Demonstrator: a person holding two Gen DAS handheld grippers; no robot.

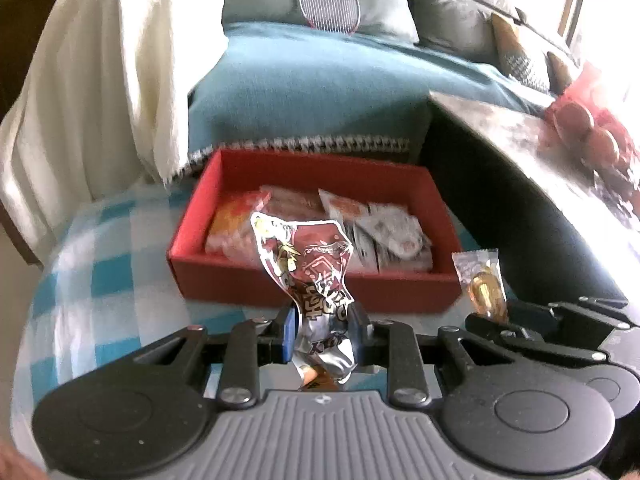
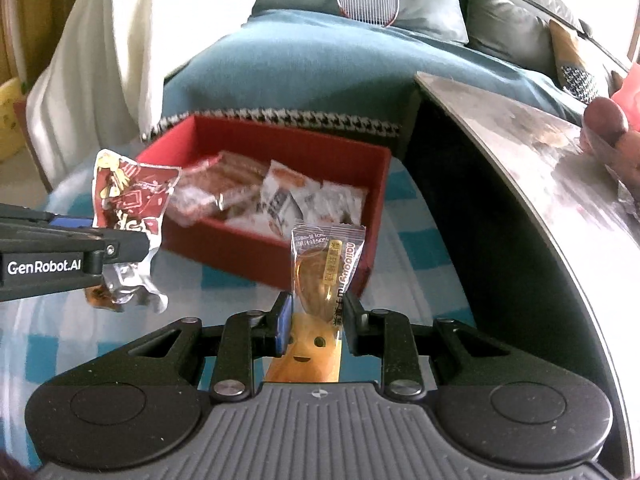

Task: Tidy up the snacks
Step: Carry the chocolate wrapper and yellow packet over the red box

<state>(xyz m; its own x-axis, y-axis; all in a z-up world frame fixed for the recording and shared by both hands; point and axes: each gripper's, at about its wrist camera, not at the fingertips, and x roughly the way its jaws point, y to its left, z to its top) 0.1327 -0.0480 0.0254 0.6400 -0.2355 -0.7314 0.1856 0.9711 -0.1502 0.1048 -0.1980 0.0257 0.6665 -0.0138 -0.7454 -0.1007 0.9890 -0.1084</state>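
My left gripper (image 1: 325,330) is shut on a crumpled red and silver snack packet (image 1: 316,264), which it holds up in front of the red box (image 1: 304,284). In the right wrist view the same packet (image 2: 128,208) and the left gripper (image 2: 120,250) come in from the left edge. My right gripper (image 2: 316,320) is shut on a clear orange snack packet (image 2: 324,272) with a smiling face, held upright near the red box's (image 2: 280,136) front corner. In the left wrist view that orange packet (image 1: 482,280) shows at the right. Several wrapped snacks lie inside the box.
The box stands on a blue and white checked cloth (image 1: 100,264). A grey tabletop (image 2: 560,184) with red round things (image 1: 588,136) curves along the right. Behind are a teal-covered sofa (image 1: 320,80), a white throw (image 1: 100,80) and a red racket (image 1: 330,0).
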